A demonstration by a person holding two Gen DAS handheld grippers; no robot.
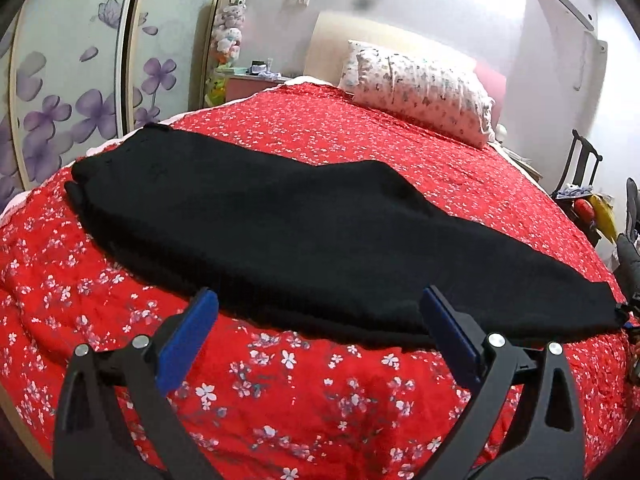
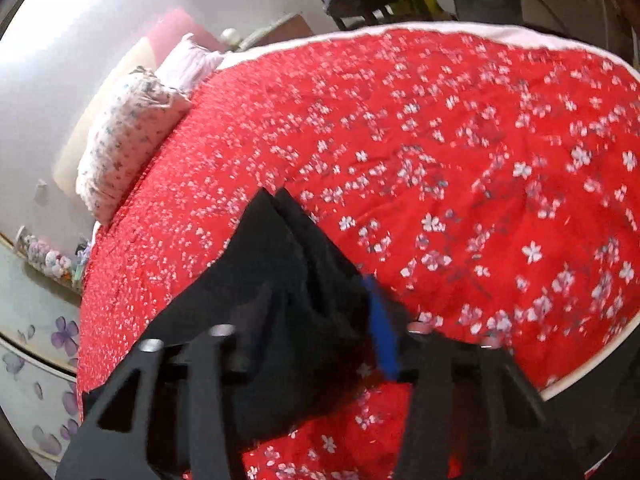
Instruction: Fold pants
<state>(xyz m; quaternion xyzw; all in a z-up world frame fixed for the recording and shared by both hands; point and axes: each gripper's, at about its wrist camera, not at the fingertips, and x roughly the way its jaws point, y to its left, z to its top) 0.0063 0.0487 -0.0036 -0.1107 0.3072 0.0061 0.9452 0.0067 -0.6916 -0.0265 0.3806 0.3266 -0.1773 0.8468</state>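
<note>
Red floral bedspread (image 1: 360, 128), floral pillow (image 1: 420, 92) by headboard, purple-flower wardrobe doors (image 1: 68, 92), white walls.

Left gripper (image 1: 318, 304), black frame with blue pads (image 1: 186, 338), angled downward, jaws spread wide with nothing between them. Right gripper (image 2: 320, 312), same black-and-blue build, tilted down and rolled, jaws narrowed onto black fabric; only one blue pad (image 2: 382, 332) visible, view blurred.

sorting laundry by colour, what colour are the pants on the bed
Plain black pants, clearest in the left wrist view.
</note>
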